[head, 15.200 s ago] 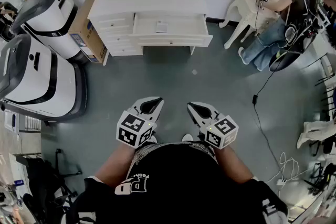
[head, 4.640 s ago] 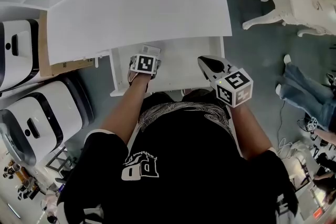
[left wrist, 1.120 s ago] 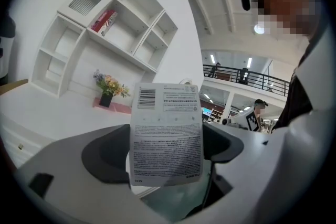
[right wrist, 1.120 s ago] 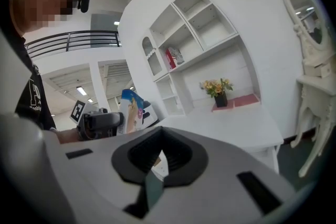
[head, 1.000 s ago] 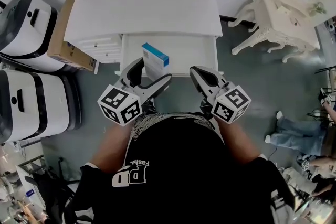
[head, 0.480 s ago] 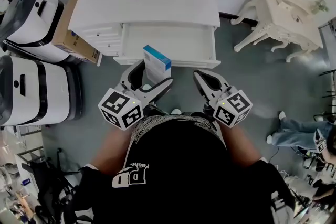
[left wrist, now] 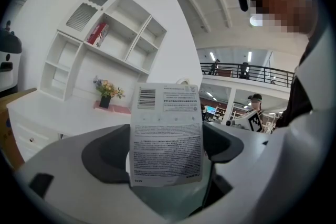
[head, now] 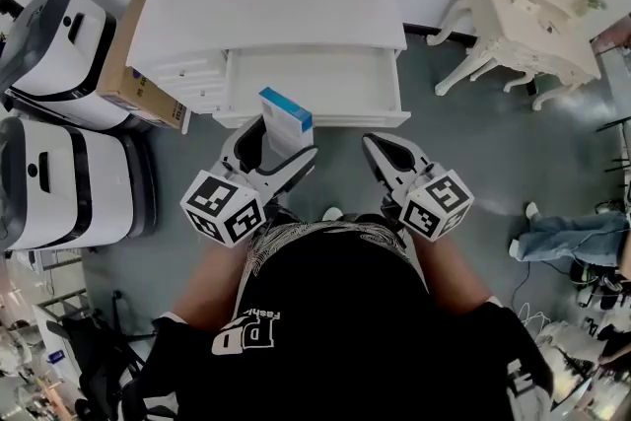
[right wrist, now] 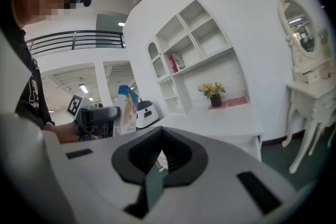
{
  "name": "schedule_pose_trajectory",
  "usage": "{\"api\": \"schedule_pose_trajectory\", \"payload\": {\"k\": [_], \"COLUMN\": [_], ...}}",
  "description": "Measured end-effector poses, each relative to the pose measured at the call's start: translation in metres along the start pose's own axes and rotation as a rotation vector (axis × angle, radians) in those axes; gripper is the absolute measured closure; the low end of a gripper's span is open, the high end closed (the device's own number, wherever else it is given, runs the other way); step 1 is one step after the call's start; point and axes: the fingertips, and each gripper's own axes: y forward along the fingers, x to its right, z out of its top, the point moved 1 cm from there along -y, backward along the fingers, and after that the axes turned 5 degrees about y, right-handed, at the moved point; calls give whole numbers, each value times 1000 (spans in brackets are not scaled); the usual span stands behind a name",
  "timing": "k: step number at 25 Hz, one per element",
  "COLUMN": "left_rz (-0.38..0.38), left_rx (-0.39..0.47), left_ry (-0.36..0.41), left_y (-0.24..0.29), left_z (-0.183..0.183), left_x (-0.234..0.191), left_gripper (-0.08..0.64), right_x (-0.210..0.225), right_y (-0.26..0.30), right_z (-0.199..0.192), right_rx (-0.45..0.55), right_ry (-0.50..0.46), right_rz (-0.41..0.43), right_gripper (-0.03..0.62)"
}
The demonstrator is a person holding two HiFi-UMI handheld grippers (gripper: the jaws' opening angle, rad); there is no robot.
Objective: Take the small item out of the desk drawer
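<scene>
Head view: upright box (head: 286,121), left gripper (head: 286,139)

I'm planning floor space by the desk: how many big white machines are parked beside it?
2. The far machine stands beside the cardboard box left of the desk. The near machine stands next to it, lower in the head view. More could lie beyond the picture's left edge.

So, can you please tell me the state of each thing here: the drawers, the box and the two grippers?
Left gripper: shut on the box.
Box: held upright, out of the drawer.
Right gripper: shut, empty.
Drawer: open, nothing visible inside.
Side drawers: closed.
</scene>
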Motion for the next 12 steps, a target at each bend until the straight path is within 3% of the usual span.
{"api": "schedule_pose_trajectory", "payload": {"k": [6,12], "left_rz": [-36,-49], "left_rx": [-18,-19], "left_ry": [19,21], "left_y": [-12,-38], "left_z": [8,15], "left_x": [-12,-37], "left_gripper": [124,124], "right_x": [-11,-38], "right_y": [12,34], "right_z": [8,9], "right_rx": [30,32], "right_ry": [47,25], "right_rz": [-57,-79], "right_gripper": [585,584]}}
